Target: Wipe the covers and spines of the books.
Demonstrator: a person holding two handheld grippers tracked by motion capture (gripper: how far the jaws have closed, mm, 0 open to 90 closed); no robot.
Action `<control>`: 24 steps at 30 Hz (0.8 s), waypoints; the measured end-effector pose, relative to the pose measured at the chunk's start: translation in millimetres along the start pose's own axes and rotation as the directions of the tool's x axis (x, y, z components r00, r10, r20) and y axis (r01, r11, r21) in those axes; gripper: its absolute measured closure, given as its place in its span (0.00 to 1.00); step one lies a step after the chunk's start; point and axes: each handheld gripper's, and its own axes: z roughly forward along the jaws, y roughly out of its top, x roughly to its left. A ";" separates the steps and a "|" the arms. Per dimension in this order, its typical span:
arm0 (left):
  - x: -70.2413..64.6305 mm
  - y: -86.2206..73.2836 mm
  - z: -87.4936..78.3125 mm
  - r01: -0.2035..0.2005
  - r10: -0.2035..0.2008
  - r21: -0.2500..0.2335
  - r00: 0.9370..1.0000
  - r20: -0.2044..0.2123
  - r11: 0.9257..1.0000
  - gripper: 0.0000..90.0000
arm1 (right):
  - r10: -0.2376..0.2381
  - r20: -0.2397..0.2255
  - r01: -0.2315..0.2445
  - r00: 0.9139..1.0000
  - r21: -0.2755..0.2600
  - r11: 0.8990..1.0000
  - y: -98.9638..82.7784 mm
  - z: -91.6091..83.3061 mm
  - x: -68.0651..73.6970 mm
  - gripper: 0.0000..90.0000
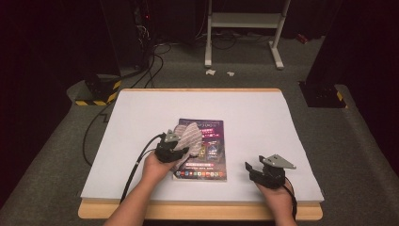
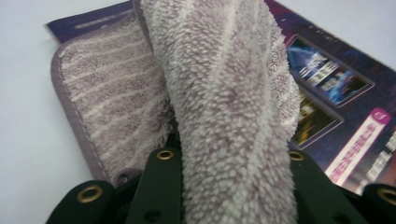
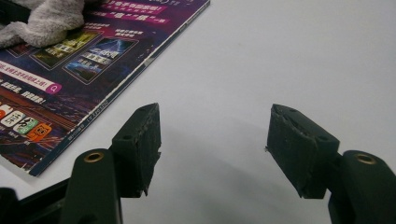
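A grey-lilac striped towel [image 1: 188, 134] lies bunched on a purple magazine [image 1: 210, 155] in the middle of the white table top. My left gripper [image 1: 175, 149] is shut on a fold of the towel [image 2: 224, 116], which rises thick between its black jaws, and the rest of the cloth spreads over the magazine [image 2: 336, 98] behind. My right gripper [image 1: 254, 170] rests near the front right of the table with its jaws open and nothing between them [image 3: 215, 149]. It sits just right of the magazine's edge [image 3: 93, 79], and a bit of the towel [image 3: 46, 21] shows at the far left.
The white table top [image 1: 254, 117] sits on a wooden board above a grey carpet. Black cables [image 1: 141, 70] and a yellow-black striped base [image 1: 96, 92] lie beyond the far left corner. A white stand [image 1: 244, 28] is behind the table.
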 end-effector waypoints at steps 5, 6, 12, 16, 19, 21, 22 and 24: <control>10.4 -0.1 -8.8 0.006 -0.006 0.005 0.999 -0.043 1.000 0.80 | 0.001 -0.001 -0.001 1.000 0.002 1.000 0.2 0.5 1.0 0.39; 12.4 1.7 -10.7 0.013 -0.013 0.001 0.999 -0.048 1.000 0.80 | 0.001 -0.001 -0.001 1.000 0.001 1.000 0.2 0.3 0.8 0.39; 21.0 20.9 -17.4 0.007 -0.010 -0.035 0.996 -0.086 0.999 0.80 | 0.003 0.000 -0.003 1.000 -0.004 1.000 0.6 -0.6 0.0 0.39; 28.3 33.1 -12.4 0.018 -0.022 -0.040 0.994 -0.108 0.999 0.80 | 0.005 0.000 -0.005 1.000 -0.007 1.000 0.8 -0.9 -0.3 0.39; 34.0 39.7 -3.1 0.015 -0.019 -0.028 0.991 -0.130 0.999 0.80 | 0.008 0.000 -0.008 1.000 -0.011 1.000 1.0 -1.9 -0.8 0.39; 41.5 43.7 10.0 0.029 -0.030 -0.014 0.989 -0.143 0.999 0.80 | 0.013 -0.001 -0.013 1.000 -0.014 1.000 0.9 -2.5 -1.5 0.39; 44.1 44.5 15.3 0.041 -0.042 -0.008 0.989 -0.141 0.999 0.80 | 0.014 -0.002 -0.014 1.000 -0.013 1.000 0.8 -2.4 -1.8 0.39; 47.9 45.6 25.5 0.053 -0.050 0.014 0.990 -0.135 0.999 0.80 | 0.016 -0.005 -0.016 1.000 -0.012 1.000 0.6 -2.2 -2.2 0.39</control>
